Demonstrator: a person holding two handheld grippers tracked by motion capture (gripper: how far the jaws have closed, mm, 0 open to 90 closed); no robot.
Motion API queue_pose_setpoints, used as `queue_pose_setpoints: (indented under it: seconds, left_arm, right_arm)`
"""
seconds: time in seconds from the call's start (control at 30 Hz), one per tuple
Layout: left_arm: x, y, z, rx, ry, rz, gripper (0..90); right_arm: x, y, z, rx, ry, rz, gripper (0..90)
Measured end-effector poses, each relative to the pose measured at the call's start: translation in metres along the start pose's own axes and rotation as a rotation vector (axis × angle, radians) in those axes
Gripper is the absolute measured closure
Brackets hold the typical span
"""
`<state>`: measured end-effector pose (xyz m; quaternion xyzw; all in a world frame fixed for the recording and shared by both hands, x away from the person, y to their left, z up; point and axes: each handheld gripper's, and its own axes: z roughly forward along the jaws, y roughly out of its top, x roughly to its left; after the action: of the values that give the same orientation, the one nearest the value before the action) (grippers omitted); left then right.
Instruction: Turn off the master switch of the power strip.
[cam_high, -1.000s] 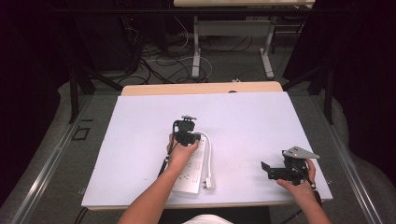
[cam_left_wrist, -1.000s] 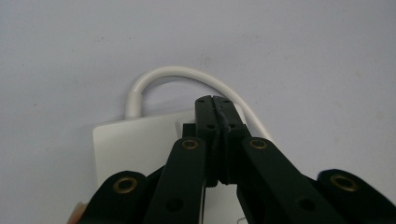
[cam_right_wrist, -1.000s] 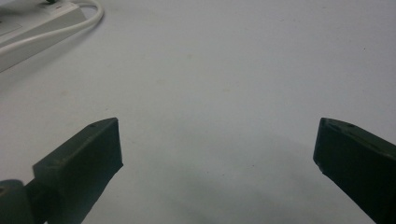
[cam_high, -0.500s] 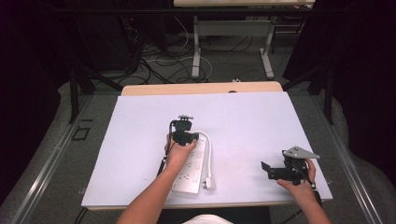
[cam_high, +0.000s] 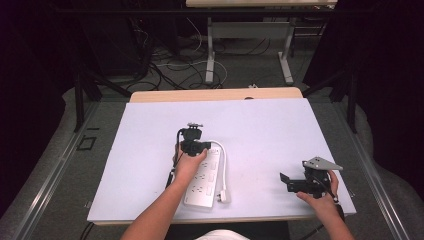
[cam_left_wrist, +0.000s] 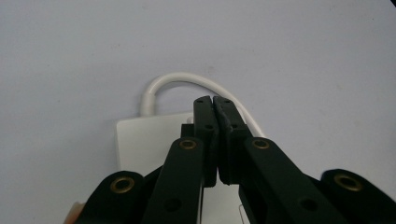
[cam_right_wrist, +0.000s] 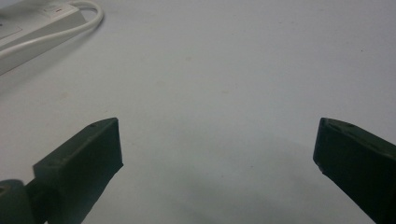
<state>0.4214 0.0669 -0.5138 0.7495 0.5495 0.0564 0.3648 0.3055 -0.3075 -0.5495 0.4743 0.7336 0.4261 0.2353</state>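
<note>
While its jaws press together, left gripper hovers over power strip's far end | strip lies near tabletop's front edge | right gripper, jaws wide, near front-right corner

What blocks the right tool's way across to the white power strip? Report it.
Nothing visible. Bare white table lies between the open right tool and the power strip; the shut left tool sits over the strip's far end.

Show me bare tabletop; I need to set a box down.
Free: the far strip beyond the left gripper, the left side beside the power strip, and the middle between its cord and the right gripper. Crowded: around the power strip.
</note>
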Motion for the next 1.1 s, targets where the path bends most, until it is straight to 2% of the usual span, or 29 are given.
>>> queue_pose_setpoints:
  seconds: [0.37, 0.77, 1.1]
  left_arm:
    - [0.005, -0.002, -0.012, -0.015, -0.031, -0.004, 85.8]
    - [0.006, -0.006, -0.025, -0.055, -0.044, -0.006, 80.7]
    - [0.009, -0.010, -0.034, -0.083, -0.067, -0.007, 70.5]
  right_arm:
    - [0.001, 0.001, 0.001, -0.005, -0.001, 0.007, 0.7]
    - [0.001, 0.001, 0.000, -0.009, -0.004, 0.006, 0.7]
    - [0.000, 0.001, -0.001, -0.015, -0.004, -0.006, 0.8]
